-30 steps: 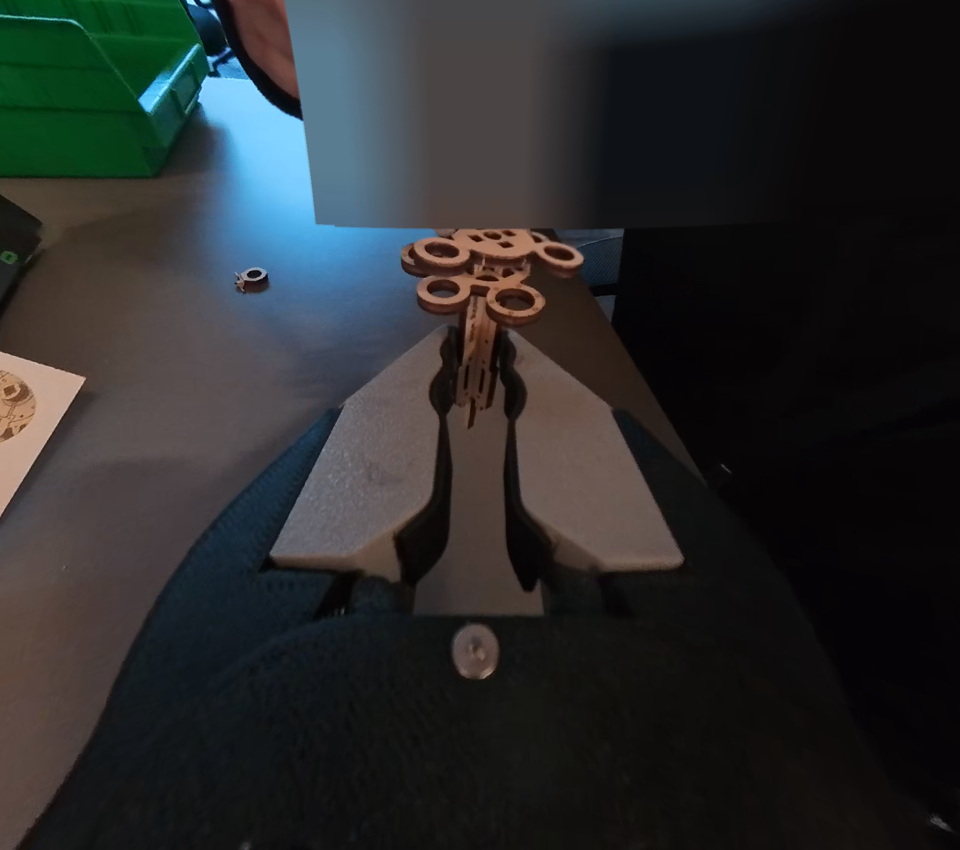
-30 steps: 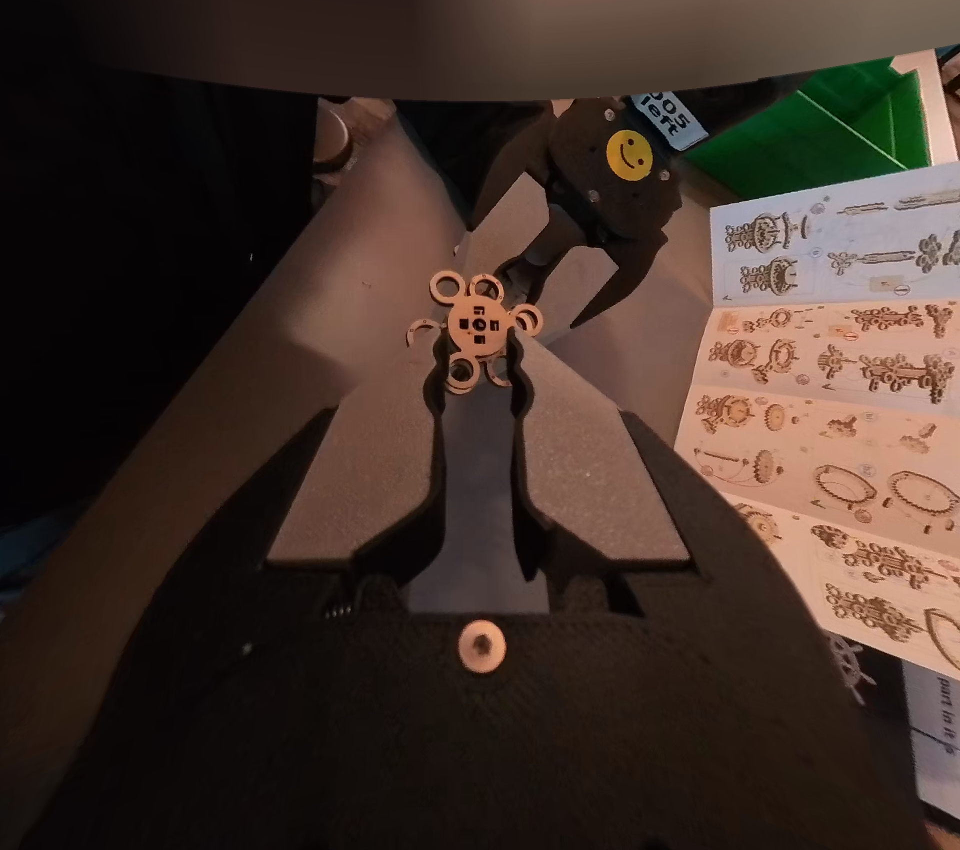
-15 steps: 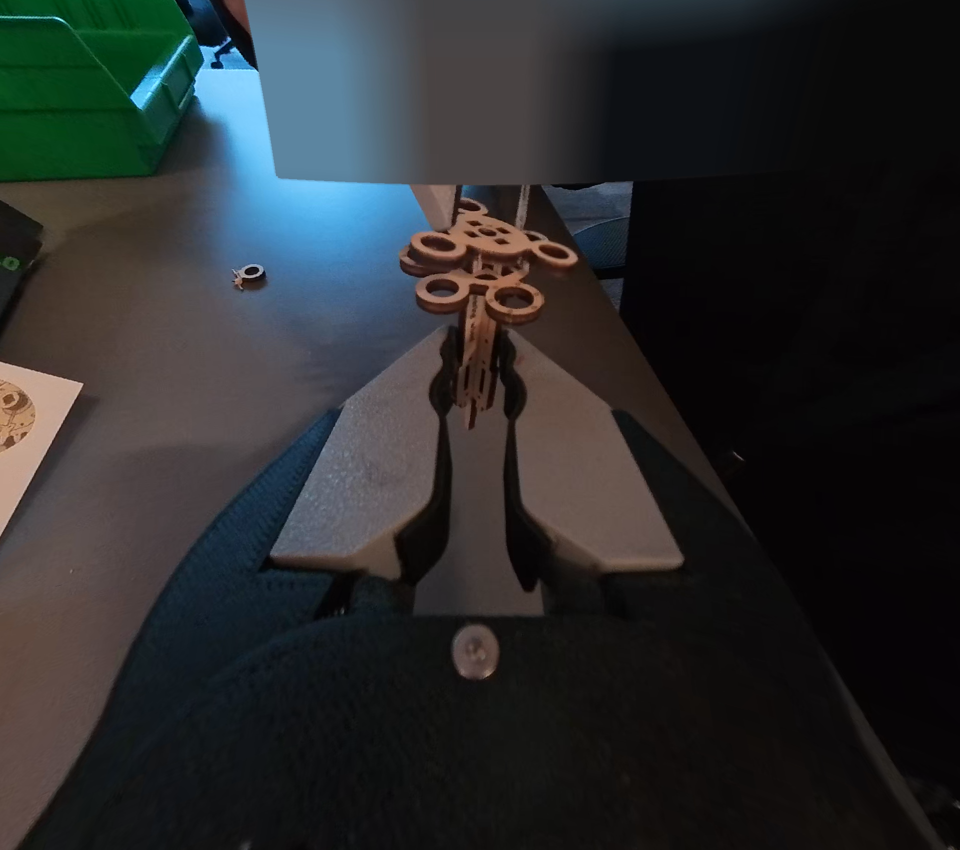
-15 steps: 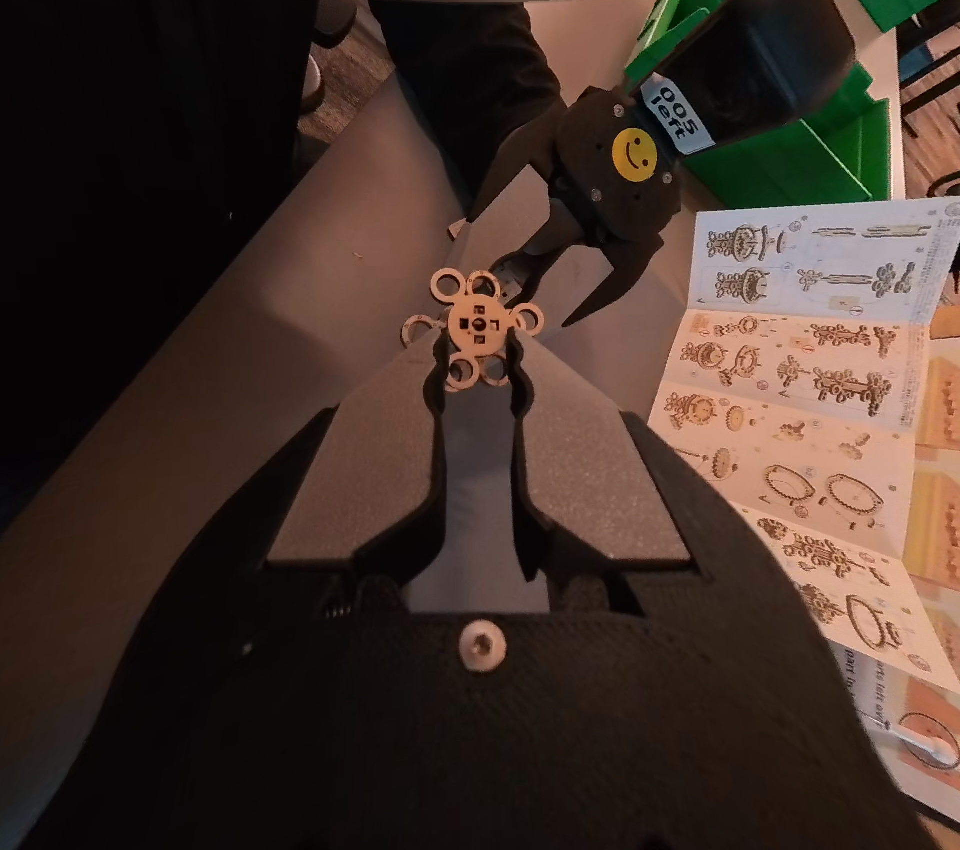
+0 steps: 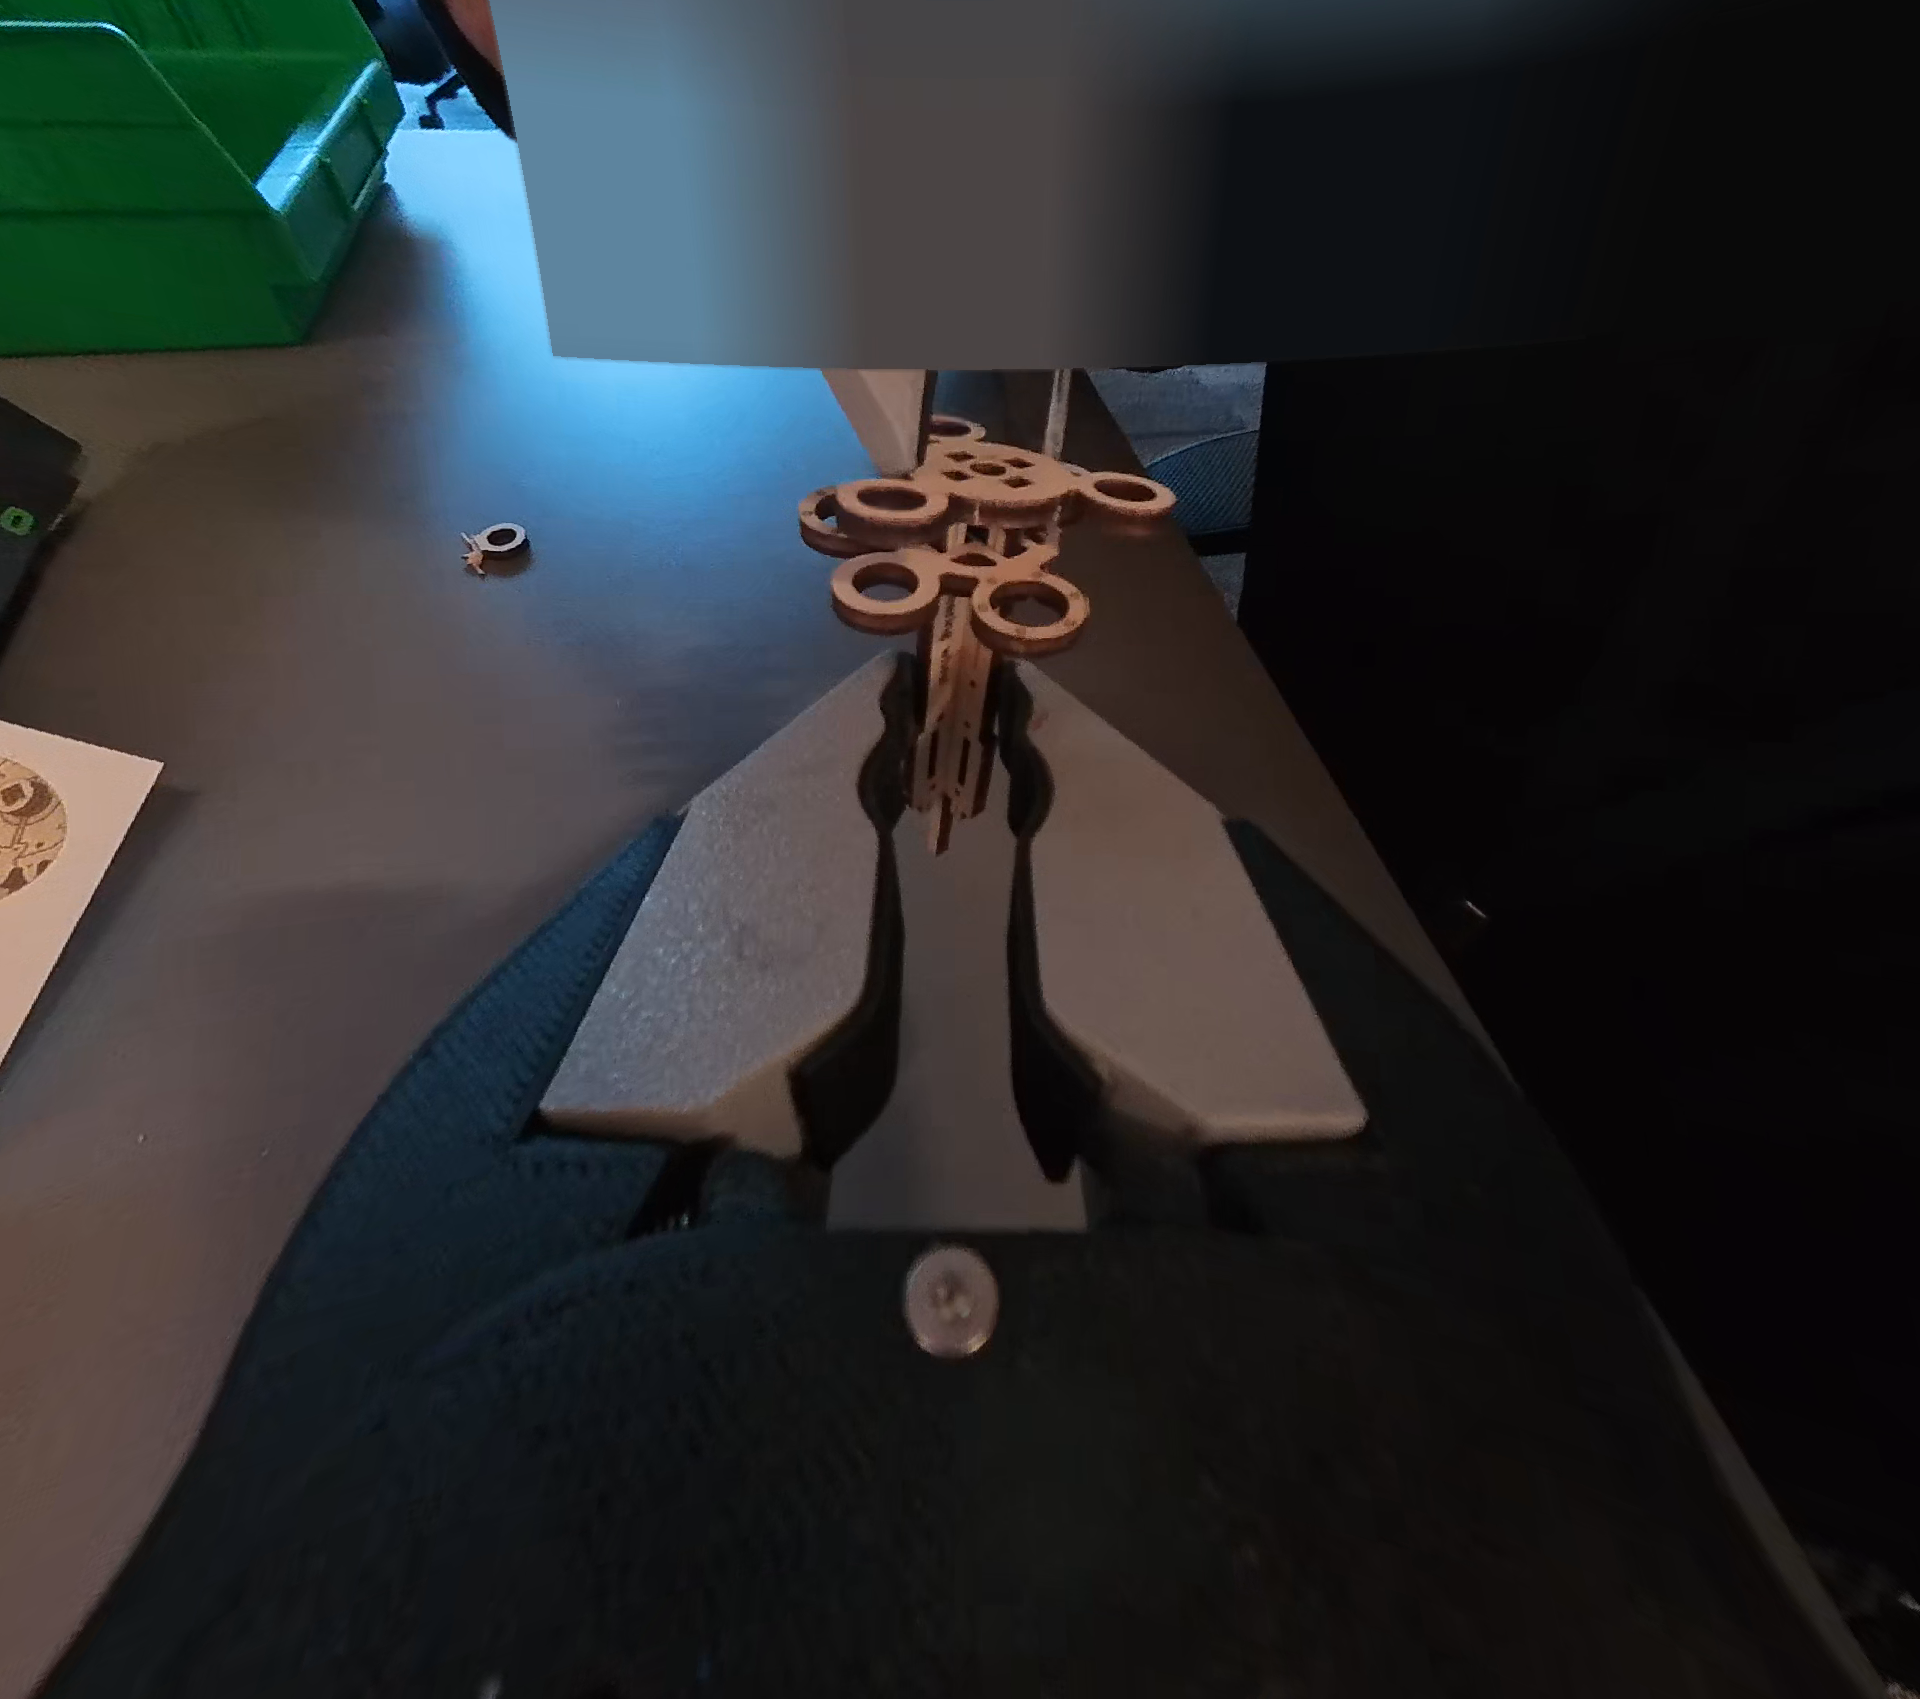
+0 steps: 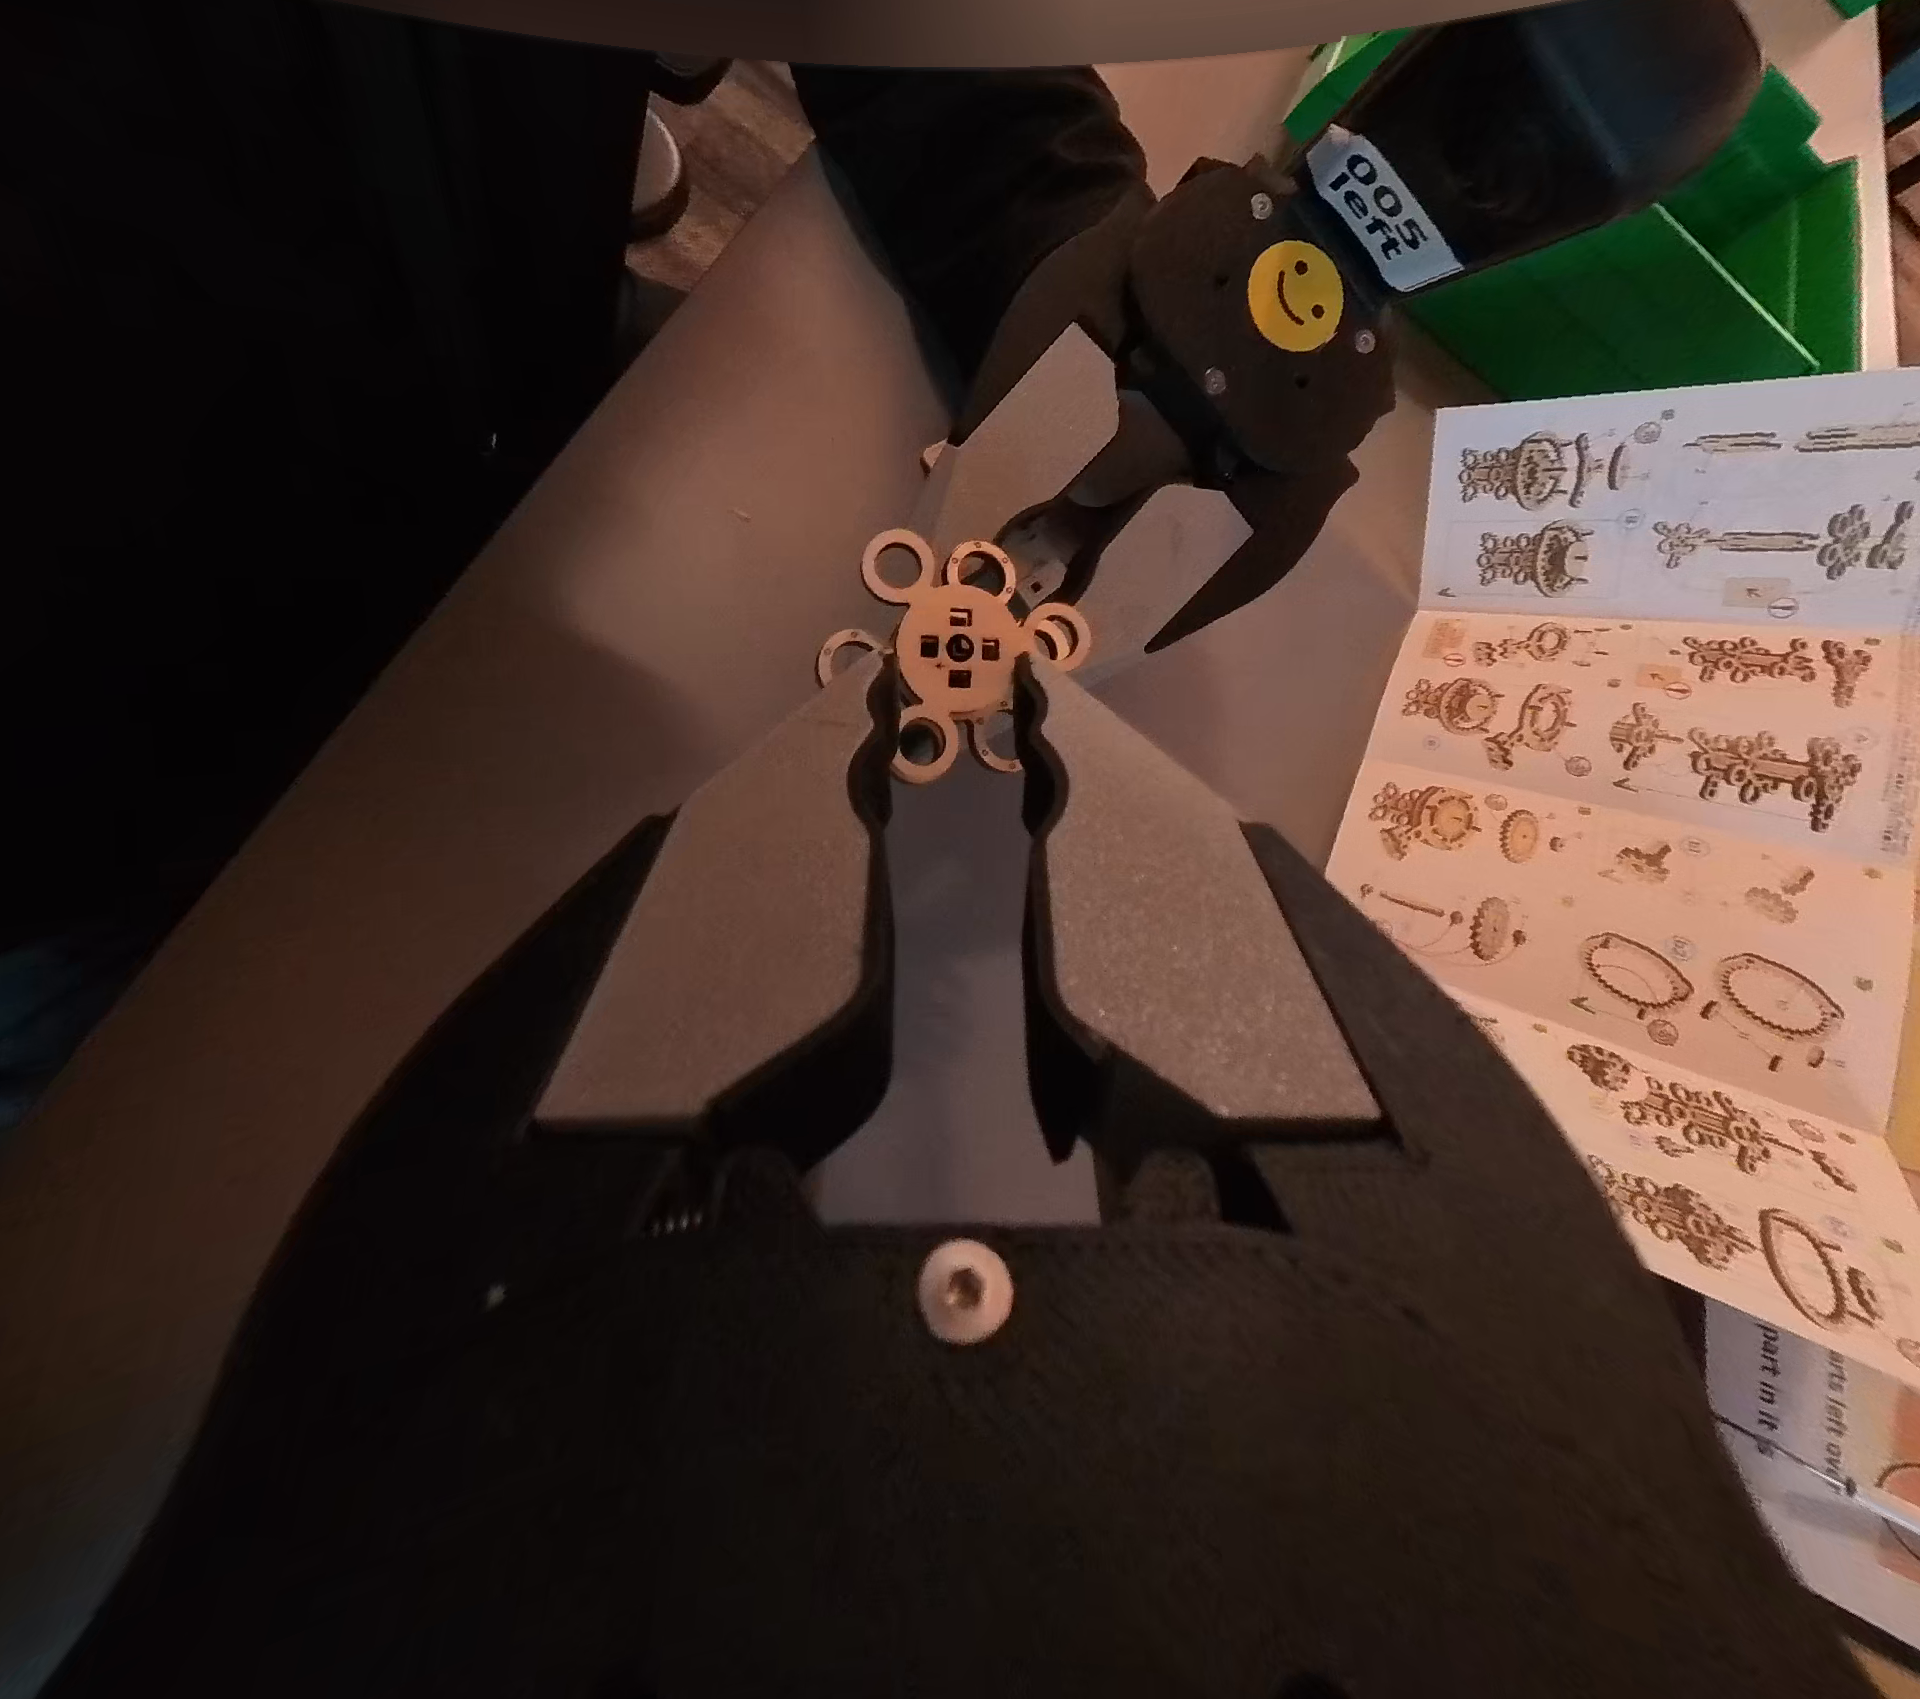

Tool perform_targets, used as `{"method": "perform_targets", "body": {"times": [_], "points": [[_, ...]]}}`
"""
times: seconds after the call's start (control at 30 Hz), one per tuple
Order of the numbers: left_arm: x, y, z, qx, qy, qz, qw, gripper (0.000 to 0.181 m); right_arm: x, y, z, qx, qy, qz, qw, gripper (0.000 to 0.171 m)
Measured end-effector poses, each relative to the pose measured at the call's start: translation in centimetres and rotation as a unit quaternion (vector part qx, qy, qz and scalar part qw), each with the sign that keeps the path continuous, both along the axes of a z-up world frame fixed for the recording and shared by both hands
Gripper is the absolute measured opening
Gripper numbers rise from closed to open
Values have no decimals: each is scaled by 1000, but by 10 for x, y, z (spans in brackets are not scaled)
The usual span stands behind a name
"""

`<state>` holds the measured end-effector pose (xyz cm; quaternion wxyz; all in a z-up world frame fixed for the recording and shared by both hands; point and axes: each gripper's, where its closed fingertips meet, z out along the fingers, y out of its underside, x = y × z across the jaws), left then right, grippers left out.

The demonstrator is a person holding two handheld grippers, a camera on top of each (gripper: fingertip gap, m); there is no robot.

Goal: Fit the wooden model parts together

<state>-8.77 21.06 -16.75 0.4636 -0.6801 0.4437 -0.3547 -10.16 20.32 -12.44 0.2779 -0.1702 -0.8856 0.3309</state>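
My left gripper (image 5: pixel 954 673) is shut on a slim wooden shaft (image 5: pixel 951 756) that bears ringed wooden discs (image 5: pixel 961 589) at its far end. My right gripper (image 6: pixel 954 693) is shut on the outermost ringed disc (image 6: pixel 951 662), seen face on, with small square slots in its middle. The two grippers meet end to end above the dark table (image 5: pixel 312 714). The right gripper's fingers (image 5: pixel 883 413) show just beyond the discs in the left wrist view. The left gripper (image 6: pixel 1049 553) shows behind the disc in the right wrist view.
Green bins (image 5: pixel 156 174) stand at the table's far left and also show in the right wrist view (image 6: pixel 1662 278). A small metal ring (image 5: pixel 502 541) lies on the table. A folded instruction sheet (image 6: pixel 1662 766) lies to the right. The table edge (image 5: pixel 1247 662) runs close by. Some 4 centimeters of space lies between my two pairs of fingers.
Both grippers keep their hold on the wooden parts. The right wrist view has swung so that more of the left gripper and the sheet shows. The parts have barely shifted.
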Motion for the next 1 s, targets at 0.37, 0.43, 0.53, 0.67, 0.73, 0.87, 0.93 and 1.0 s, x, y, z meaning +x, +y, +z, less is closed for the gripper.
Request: {"method": "perform_targets", "body": {"times": [0.37,0.43,0.53,0.67,0.73,0.87,0.93,1.0], "points": [[-1,2,-3,-12,7,7,1000,13,-1,2,-5,16,-48,-6,999,19],[-2,2,-1,-11,0,7,1000,13,-2,1,-2,14,-47,-4,999,19],[-2,1,1,-6,-5,6,1000,13,-2,-1,1,14,-48,1,999,19],[-2,0,2,-5,-9,5,1000,13,-3,1,7,0,-40,-4,999,17],[-2,0,2,-4,-9,5,1000,13,-2,5,6,-2,-39,-8,999,14],[-2,0,2,-6,-11,5,1000,13,-2,7,4,-5,-40,-10,999,17],[-2,1,2,-8,-12,5,1000,13,-1,6,6,-10,-37,-10,999,18],[-2,1,3,-11,-14,5,1000,13,-1,6,9,-18,-34,-9,999,17]]}}
